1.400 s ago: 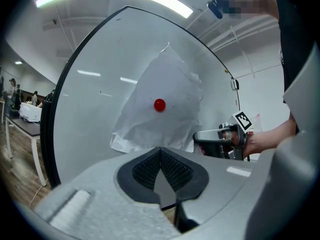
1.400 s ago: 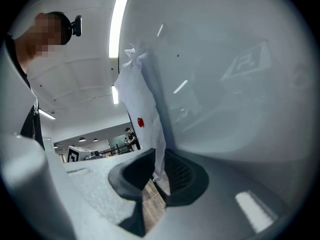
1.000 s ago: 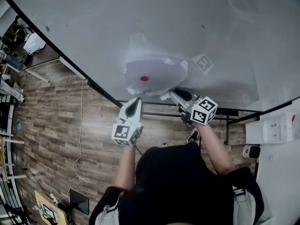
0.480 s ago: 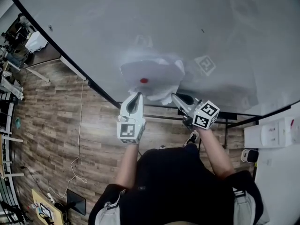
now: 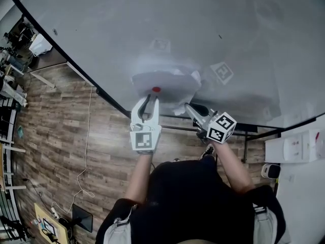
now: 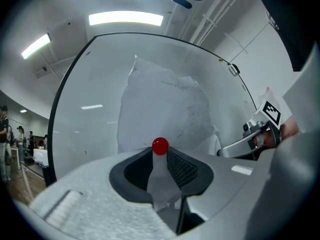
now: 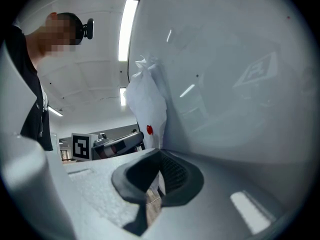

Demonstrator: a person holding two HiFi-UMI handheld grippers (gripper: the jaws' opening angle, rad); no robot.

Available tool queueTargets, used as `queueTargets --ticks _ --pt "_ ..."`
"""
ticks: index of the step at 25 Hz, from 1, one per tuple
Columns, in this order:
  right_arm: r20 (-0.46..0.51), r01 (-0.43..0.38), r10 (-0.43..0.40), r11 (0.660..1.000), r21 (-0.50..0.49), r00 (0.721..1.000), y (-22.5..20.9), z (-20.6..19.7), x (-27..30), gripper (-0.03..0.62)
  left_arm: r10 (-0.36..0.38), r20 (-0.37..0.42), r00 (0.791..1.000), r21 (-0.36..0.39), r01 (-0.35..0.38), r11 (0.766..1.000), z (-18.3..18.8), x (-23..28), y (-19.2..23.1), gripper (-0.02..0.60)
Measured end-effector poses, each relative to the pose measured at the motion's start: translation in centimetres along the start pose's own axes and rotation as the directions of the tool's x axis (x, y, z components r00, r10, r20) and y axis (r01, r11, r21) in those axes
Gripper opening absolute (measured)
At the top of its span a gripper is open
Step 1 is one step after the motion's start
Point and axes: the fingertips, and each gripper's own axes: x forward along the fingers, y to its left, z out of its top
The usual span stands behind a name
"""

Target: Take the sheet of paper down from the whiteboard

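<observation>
A crumpled white sheet of paper hangs on the whiteboard under a small red magnet. My left gripper points at the magnet from just below. Its jaws have just been opening and stand apart, with the magnet right off their tips and only the paper seen through the gap. My right gripper is at the sheet's lower right corner. In the right gripper view a strip of the paper runs down into its narrow jaw gap, so this gripper is shut on that corner.
Two square markers are stuck on the board. Its dark frame and stand rail run just below the grippers. Wooden floor with a white cable lies left, cluttered desks sit at the far left, and a white unit stands right.
My left gripper has risen from below the sheet up to the red magnet, and its jaws have opened. The right gripper has stayed at the paper's corner.
</observation>
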Motion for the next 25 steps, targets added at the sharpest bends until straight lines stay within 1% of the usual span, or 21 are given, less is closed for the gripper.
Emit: queueTargets --ticks 5,11,15,19,25 --pt "-0.006 -0.005 0.005 1.0 0.001 1.0 -0.2 -0.2 0.3 0.003 0.0 -0.007 1.0 -0.003 0.0 1.0 0.1 0.6 0.1 0.11" --pt "-0.008 -0.002 0.002 1.0 0.0 1.0 -0.4 -0.2 0.3 0.003 -0.002 -0.013 1.0 -0.006 0.001 1.0 0.1 1.2 0.2 0.112" --pt "-0.011 -0.006 0.006 1.0 -0.001 1.0 -0.4 -0.3 0.2 0.003 -0.001 -0.014 1.0 0.013 0.001 1.0 0.1 1.6 -0.1 0.115" --pt "-0.018 -0.009 0.009 1.0 -0.007 1.0 -0.3 -0.3 0.4 0.003 0.024 -0.023 0.999 0.059 -0.023 0.998 0.0 1.8 0.0 0.127" --pt "-0.028 -0.009 0.008 1.0 -0.012 1.0 -0.5 -0.6 0.4 0.003 0.024 -0.024 0.999 0.071 -0.022 0.997 0.2 2.3 0.0 0.137"
